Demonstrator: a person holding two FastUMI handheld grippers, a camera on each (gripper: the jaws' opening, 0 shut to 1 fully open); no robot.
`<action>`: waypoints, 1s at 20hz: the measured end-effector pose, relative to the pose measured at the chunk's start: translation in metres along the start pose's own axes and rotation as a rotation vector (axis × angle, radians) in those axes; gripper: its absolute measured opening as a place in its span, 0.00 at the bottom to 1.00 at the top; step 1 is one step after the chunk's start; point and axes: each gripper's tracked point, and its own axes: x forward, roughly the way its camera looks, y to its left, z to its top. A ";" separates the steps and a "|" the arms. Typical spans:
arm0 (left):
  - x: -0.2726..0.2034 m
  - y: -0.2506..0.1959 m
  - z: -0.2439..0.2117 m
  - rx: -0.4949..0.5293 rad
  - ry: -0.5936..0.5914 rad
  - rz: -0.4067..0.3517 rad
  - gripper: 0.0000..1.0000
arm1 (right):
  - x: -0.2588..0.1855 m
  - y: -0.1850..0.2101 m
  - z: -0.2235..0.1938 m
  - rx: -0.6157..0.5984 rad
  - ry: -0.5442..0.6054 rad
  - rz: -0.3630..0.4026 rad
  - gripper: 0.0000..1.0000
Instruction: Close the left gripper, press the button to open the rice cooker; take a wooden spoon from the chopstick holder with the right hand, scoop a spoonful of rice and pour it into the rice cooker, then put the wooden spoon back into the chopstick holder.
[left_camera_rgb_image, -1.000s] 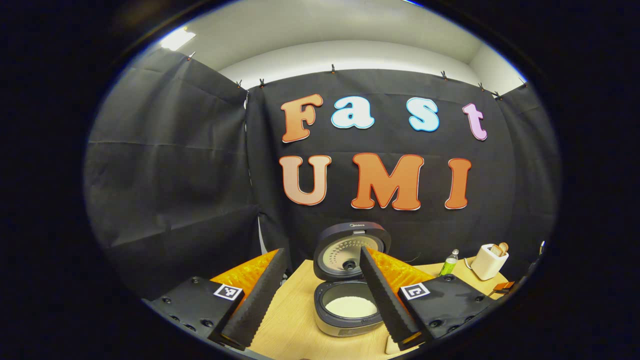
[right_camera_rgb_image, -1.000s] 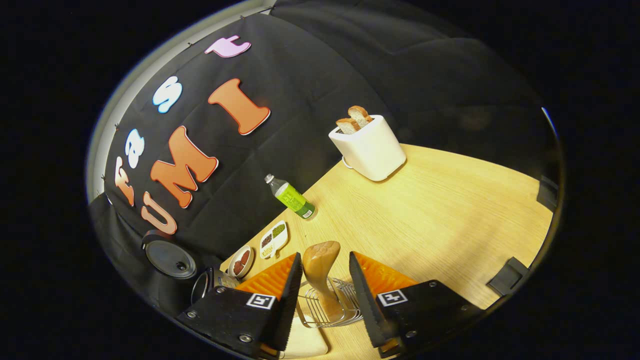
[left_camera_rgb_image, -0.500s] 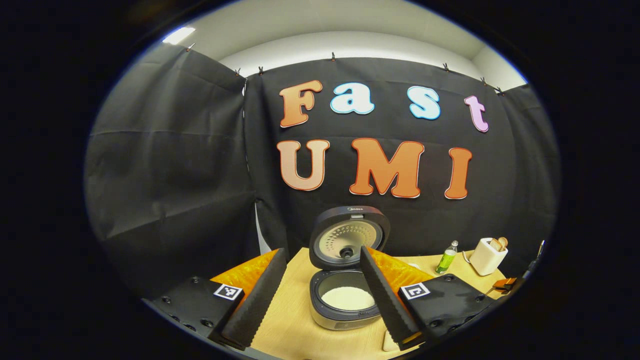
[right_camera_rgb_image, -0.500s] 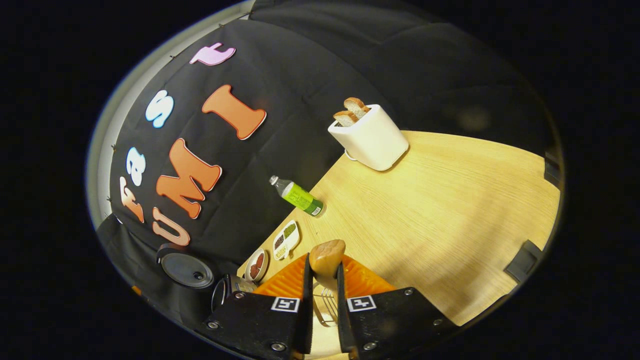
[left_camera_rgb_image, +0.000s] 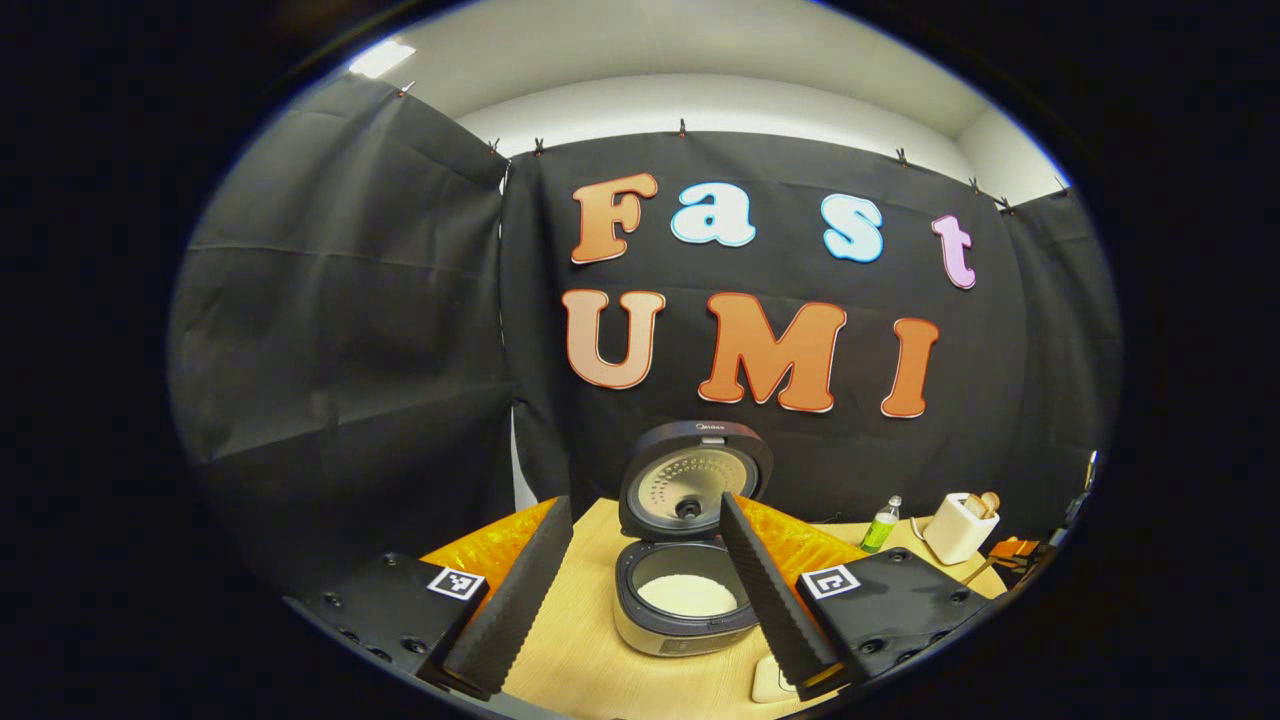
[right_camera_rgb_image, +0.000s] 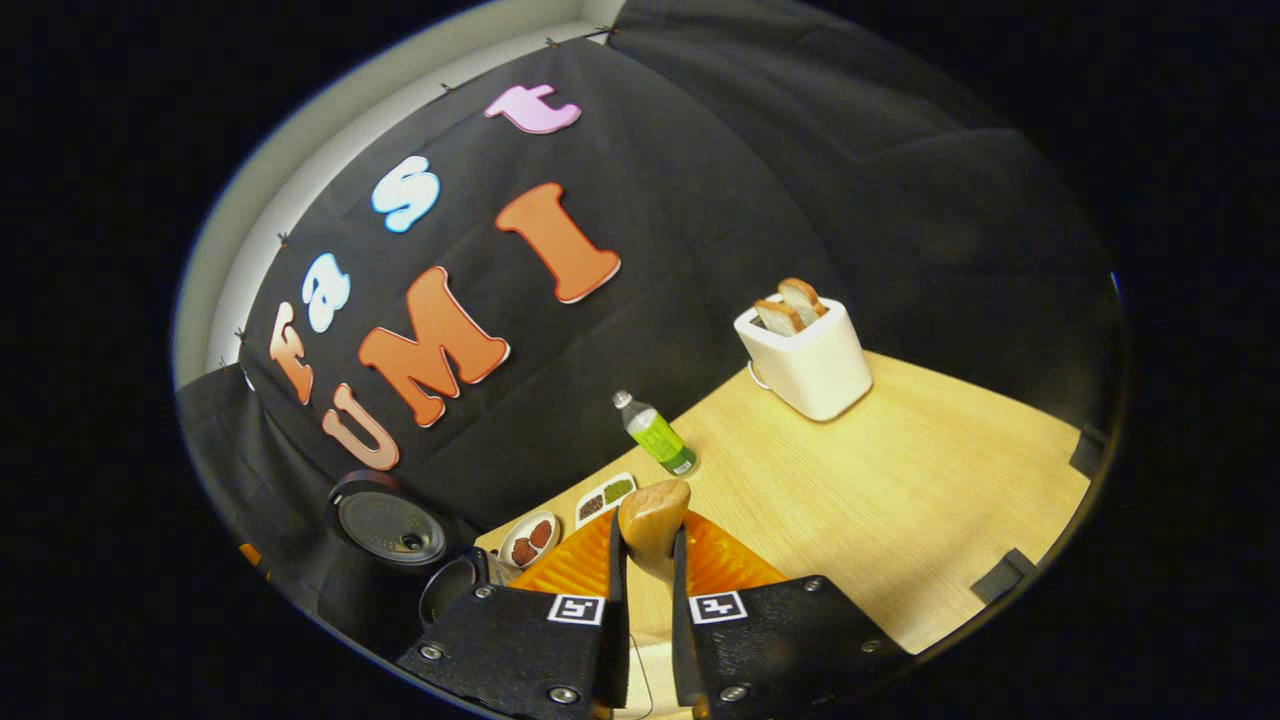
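Observation:
The rice cooker (left_camera_rgb_image: 688, 600) stands open on the wooden table, its lid (left_camera_rgb_image: 695, 482) upright and white rice in the pot. My left gripper (left_camera_rgb_image: 644, 500) is held open in front of it, with nothing between its fingers. In the right gripper view, my right gripper (right_camera_rgb_image: 648, 545) is shut on the wooden spoon (right_camera_rgb_image: 654, 510), whose rounded end sticks up past the fingertips. The chopstick holder's cream base (right_camera_rgb_image: 640, 665) shows low between the fingers. The cooker's lid (right_camera_rgb_image: 390, 520) appears at the left of that view.
A white toaster (right_camera_rgb_image: 805, 350) holding bread slices stands at the back of the table. A green bottle (right_camera_rgb_image: 655, 435) is near the wall. A divided dish (right_camera_rgb_image: 605, 493) and a small plate of red pieces (right_camera_rgb_image: 530, 540) lie beside the cooker.
My right gripper went from open around the spoon to shut on it and has risen from the wire holder. The left gripper has drawn back a little from the cooker.

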 end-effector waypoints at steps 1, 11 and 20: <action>-0.001 0.003 0.003 0.003 -0.005 -0.006 1.00 | -0.007 0.012 0.004 -0.013 -0.011 0.015 0.17; 0.014 0.039 0.023 0.035 -0.035 -0.057 0.99 | -0.035 0.116 -0.074 -0.156 0.019 0.148 0.17; 0.032 0.057 -0.018 0.070 0.061 -0.108 0.97 | -0.014 0.105 -0.161 -0.537 0.029 0.002 0.17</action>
